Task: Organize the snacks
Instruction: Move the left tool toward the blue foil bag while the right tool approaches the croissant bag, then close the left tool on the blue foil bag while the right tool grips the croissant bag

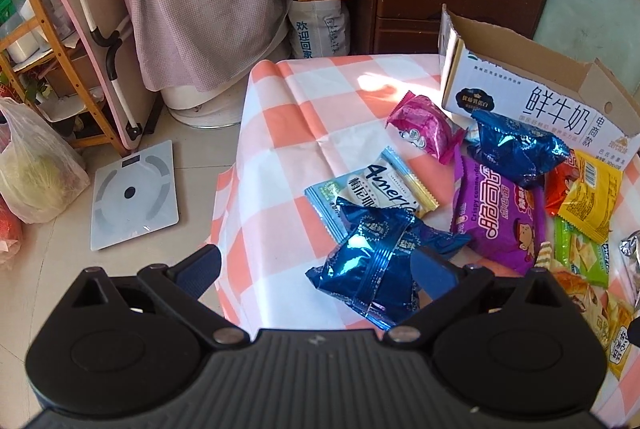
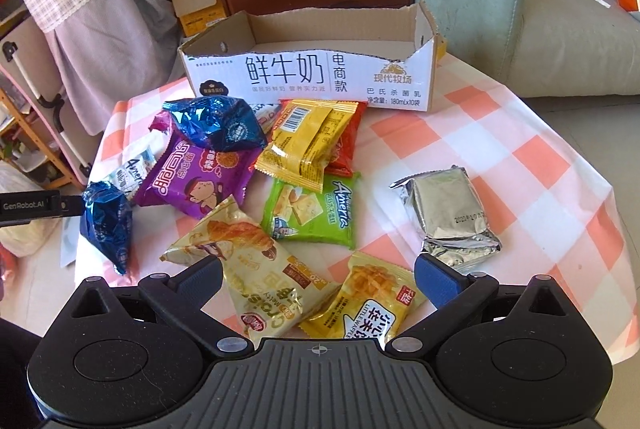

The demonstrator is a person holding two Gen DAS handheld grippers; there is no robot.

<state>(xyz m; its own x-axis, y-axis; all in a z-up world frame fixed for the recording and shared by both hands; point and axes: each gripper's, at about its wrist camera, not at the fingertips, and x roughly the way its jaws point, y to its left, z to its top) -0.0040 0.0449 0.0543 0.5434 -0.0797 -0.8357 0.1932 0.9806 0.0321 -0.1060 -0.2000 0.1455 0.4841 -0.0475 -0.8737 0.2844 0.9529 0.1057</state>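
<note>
Several snack packets lie on a checked tablecloth (image 2: 500,133) in front of an open, empty milk carton box (image 2: 312,69). My left gripper (image 1: 316,265) is open; a blue foil packet (image 1: 368,269) lies between its fingers, against the right finger (image 1: 434,271). This packet also shows in the right wrist view (image 2: 106,221), with the left gripper's tip beside it. My right gripper (image 2: 318,271) is open above a cream croissant packet (image 2: 256,277) and a yellow waffle packet (image 2: 364,305). A silver foil packet (image 2: 448,213) lies to its right.
A second blue packet (image 2: 216,123), a purple packet (image 2: 196,177), a yellow packet (image 2: 308,141), a green packet (image 2: 312,209) and a pink packet (image 1: 424,127) lie near the box. The table's left edge drops to the floor, where a scale (image 1: 132,197) lies.
</note>
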